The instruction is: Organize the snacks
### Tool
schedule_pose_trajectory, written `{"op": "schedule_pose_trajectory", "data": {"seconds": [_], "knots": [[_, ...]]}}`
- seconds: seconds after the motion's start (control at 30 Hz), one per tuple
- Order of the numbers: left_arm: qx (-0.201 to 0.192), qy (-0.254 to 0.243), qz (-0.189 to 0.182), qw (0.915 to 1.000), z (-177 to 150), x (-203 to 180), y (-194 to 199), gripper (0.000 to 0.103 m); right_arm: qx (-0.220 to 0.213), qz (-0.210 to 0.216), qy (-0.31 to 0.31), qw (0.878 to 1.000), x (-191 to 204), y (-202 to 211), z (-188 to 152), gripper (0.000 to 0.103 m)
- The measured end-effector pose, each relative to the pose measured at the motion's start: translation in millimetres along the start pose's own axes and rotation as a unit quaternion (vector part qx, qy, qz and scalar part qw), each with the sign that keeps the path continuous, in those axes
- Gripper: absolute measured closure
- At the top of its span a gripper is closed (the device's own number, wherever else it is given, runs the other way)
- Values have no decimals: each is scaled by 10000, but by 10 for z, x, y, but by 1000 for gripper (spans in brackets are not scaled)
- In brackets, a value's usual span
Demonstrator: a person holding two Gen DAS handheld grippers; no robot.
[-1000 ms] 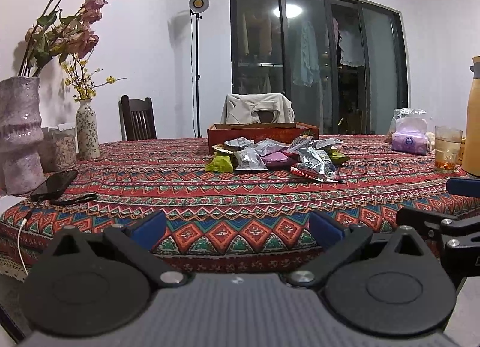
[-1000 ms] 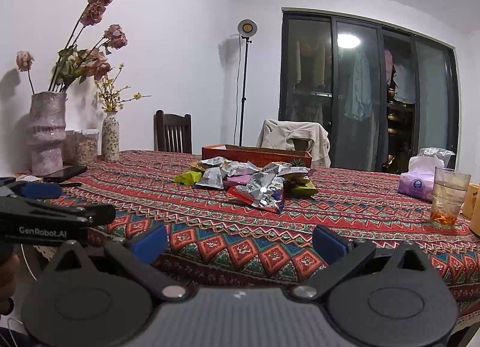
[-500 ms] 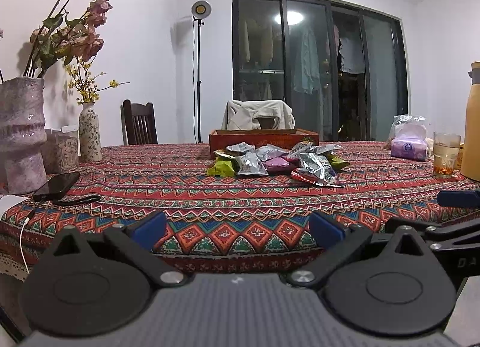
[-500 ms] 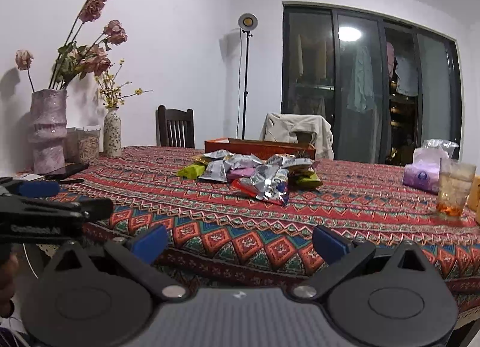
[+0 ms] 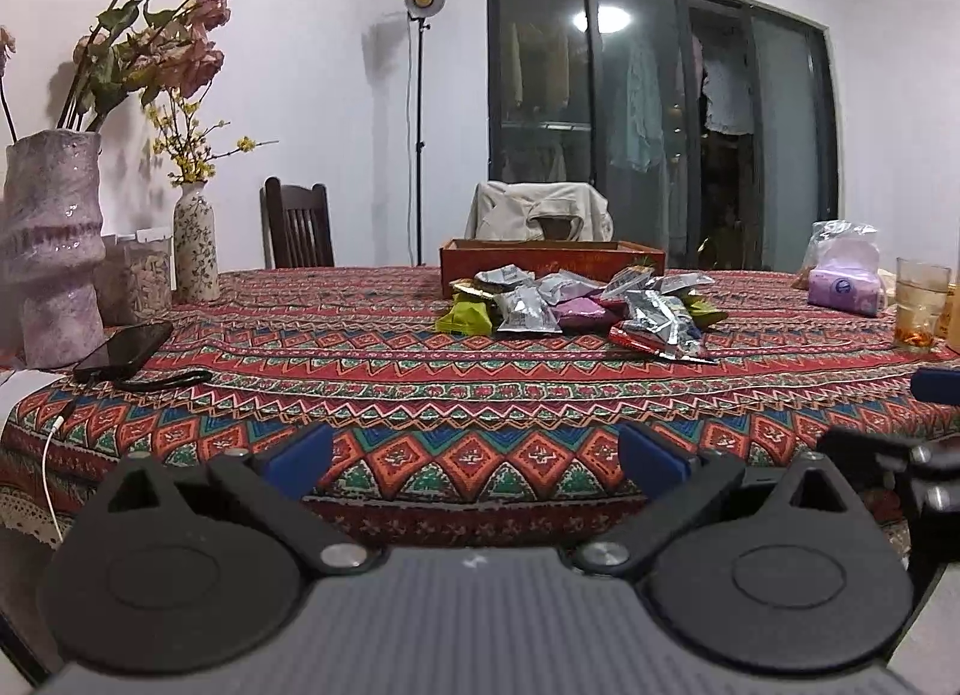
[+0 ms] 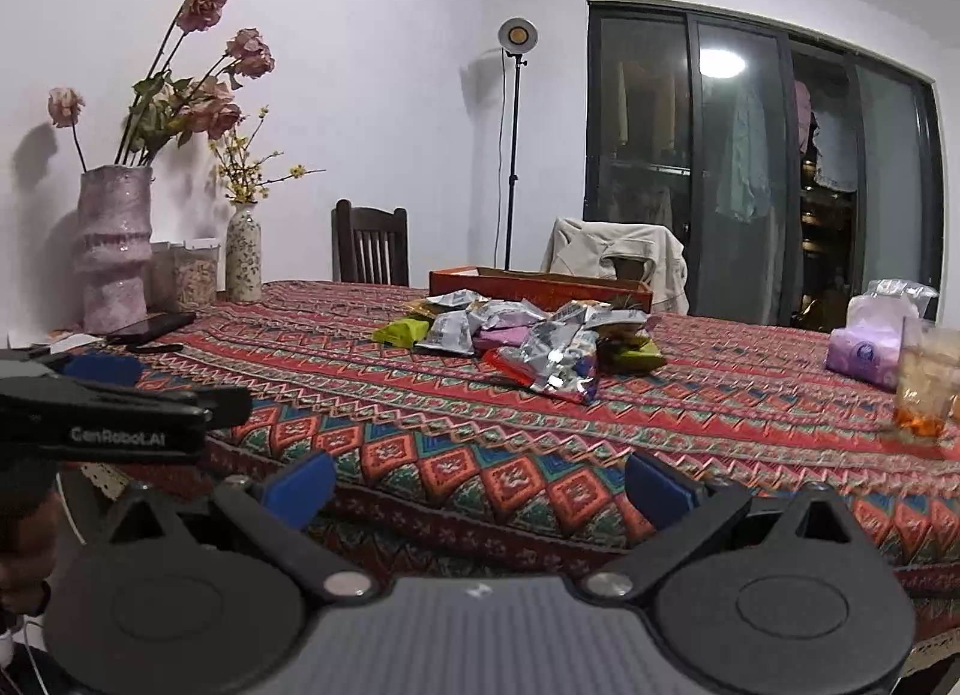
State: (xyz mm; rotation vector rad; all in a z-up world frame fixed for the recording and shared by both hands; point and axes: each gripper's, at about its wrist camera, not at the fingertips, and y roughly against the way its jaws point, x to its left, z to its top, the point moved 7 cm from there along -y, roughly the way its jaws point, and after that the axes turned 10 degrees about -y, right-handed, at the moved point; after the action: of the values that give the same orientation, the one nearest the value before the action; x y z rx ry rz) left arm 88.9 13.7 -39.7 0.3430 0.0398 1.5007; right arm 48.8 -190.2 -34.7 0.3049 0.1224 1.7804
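Observation:
A pile of snack packets (image 5: pixel 576 305) in silver, green, purple and red lies on the patterned tablecloth (image 5: pixel 384 371), in front of a low red-brown box (image 5: pixel 552 263). The pile (image 6: pixel 516 335) and the box (image 6: pixel 540 284) also show in the right wrist view. My left gripper (image 5: pixel 477 458) is open and empty, at the table's near edge, well short of the pile. My right gripper (image 6: pixel 480 485) is open and empty, also at the near edge. The left gripper's side shows at the left of the right wrist view (image 6: pixel 120 413).
A large pink vase (image 5: pixel 48 251), a small flowered vase (image 5: pixel 195 251) and a black phone with cable (image 5: pixel 123 347) stand at the left. A glass (image 5: pixel 921 305) and a purple tissue pack (image 5: pixel 843 278) are at the right. Chairs stand behind the table.
Both grippers have shifted slightly at the table's near edge; the view has tilted a little. Both stay open and empty. The snacks have not moved.

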Motion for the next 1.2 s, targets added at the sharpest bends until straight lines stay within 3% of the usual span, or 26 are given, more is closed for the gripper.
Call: {"op": "schedule_pose_trajectory", "data": {"seconds": [0.1, 0.23, 0.3, 0.47, 0.6, 0.73, 0.93, 1.2], "knots": [[-81, 10, 48, 10000, -5, 38, 67, 0, -55, -130, -140, 9998, -39, 4, 3, 0], [-187, 154, -53, 9997, -23, 66, 94, 0, 190, -169, -217, 9994, -33, -68, -34, 0], [-59, 225, -68, 9997, -31, 79, 27, 0, 237, -176, -179, 9994, 4, -98, -27, 0], [164, 212, 146, 9995, 5, 79, -103, 0, 70, 174, -74, 9998, 93, -46, -67, 0], [1, 119, 112, 9999, 22, 26, -32, 0, 133, 274, 45, 9995, 72, -80, -36, 0], [-21, -99, 4, 9999, 23, -28, 5, 0, -42, 74, -238, 9997, -34, -36, 14, 0], [-119, -14, 33, 9999, 131, 12, 40, 0, 14, 11, -538, 9985, -155, -26, 69, 0], [76, -54, 110, 9999, 473, 114, -585, 0, 91, 156, -672, 9976, -313, -494, 403, 0]]}}
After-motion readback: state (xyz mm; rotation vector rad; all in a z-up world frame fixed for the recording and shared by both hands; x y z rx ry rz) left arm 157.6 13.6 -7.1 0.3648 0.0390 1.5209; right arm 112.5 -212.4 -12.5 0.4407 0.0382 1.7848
